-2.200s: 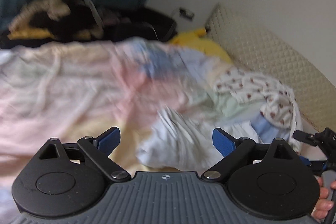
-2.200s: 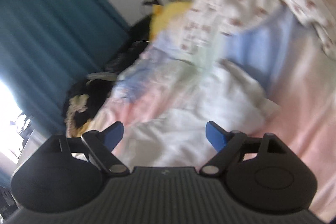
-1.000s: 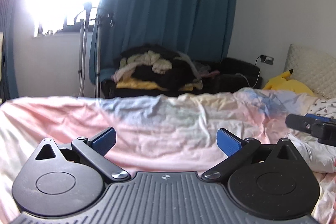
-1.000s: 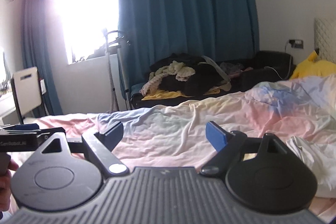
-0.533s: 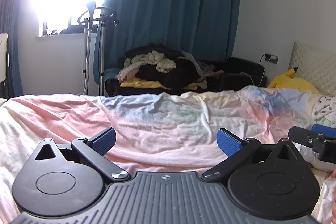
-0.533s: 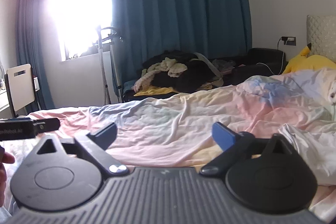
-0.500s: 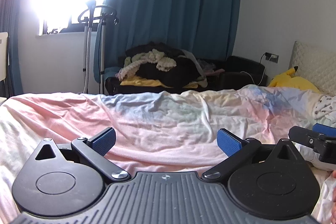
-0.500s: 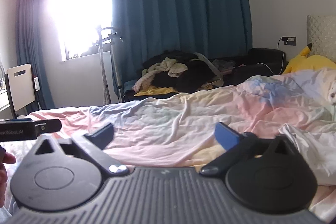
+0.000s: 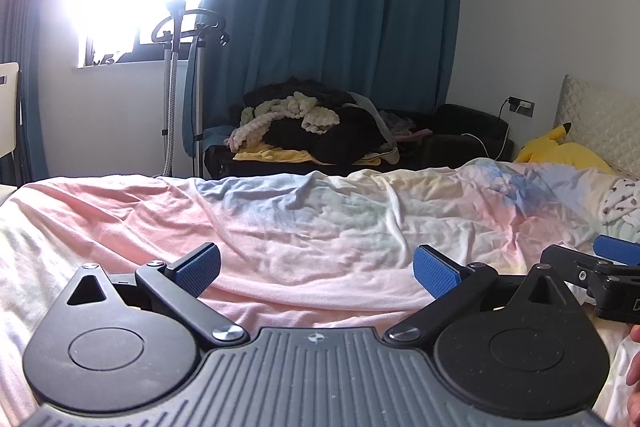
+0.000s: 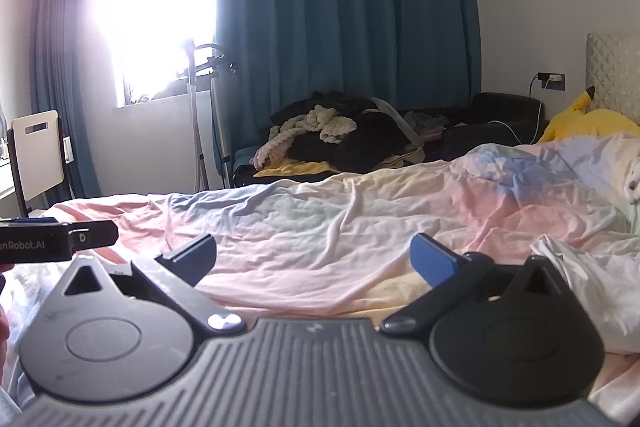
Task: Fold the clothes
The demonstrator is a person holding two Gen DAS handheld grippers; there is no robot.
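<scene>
My left gripper (image 9: 316, 269) is open and empty, held low over the pastel bed sheet (image 9: 300, 223). My right gripper (image 10: 314, 259) is open and empty too, level over the same sheet (image 10: 320, 227). A white garment (image 10: 580, 279) lies crumpled on the bed just right of the right gripper. A white patterned garment (image 9: 618, 203) lies at the far right near the headboard. The right gripper's body shows at the right edge of the left wrist view (image 9: 600, 279), and the left gripper's body at the left edge of the right wrist view (image 10: 48, 241).
A sofa (image 9: 320, 151) piled with dark and cream clothes stands beyond the bed under a blue curtain (image 9: 332, 7). A garment steamer stand (image 9: 188, 67) is by the bright window. A yellow plush toy (image 9: 560, 151) lies by the quilted headboard (image 9: 600, 131). A chair (image 10: 36, 155) stands far left.
Both grippers swung up from the clothes pile to a level view across the bed and now hold nearly still. The right gripper's jaws have spread slightly wider.
</scene>
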